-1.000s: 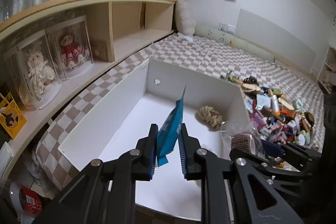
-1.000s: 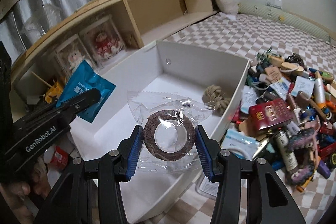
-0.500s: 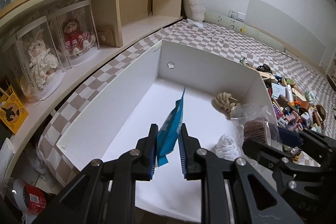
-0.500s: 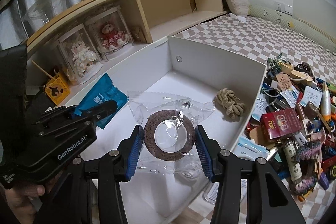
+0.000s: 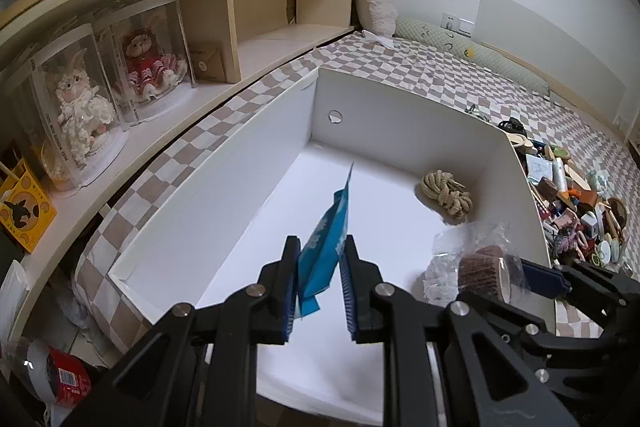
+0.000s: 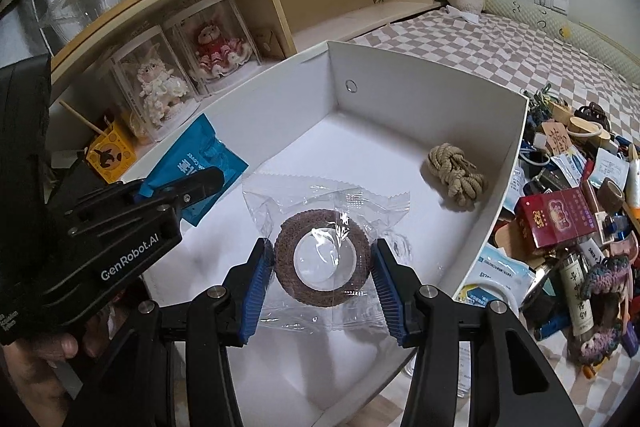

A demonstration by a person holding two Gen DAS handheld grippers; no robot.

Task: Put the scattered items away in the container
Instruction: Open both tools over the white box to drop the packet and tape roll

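A white box (image 5: 400, 115) stands open on the checkered bed; it also shows in the right wrist view (image 6: 420, 75). My left gripper (image 5: 320, 287) is shut on a blue packet (image 5: 326, 247) and holds it above the box's near left part; the packet also shows in the right wrist view (image 6: 196, 163). My right gripper (image 6: 322, 275) is shut on a brown tape roll in a clear wrapper (image 6: 322, 259), above the box's near right part; the roll also shows in the left wrist view (image 5: 480, 263). A coil of rope (image 6: 456, 175) lies in the box.
A heap of several scattered items (image 6: 572, 211) lies on the bed right of the box. A wooden shelf (image 5: 160, 27) with two boxed dolls (image 5: 120, 83) runs along the left. A yellow box (image 5: 24, 211) sits at the shelf's near end.
Both grippers have moved forward over the box with their items still held. The box looks closer and larger in both views.
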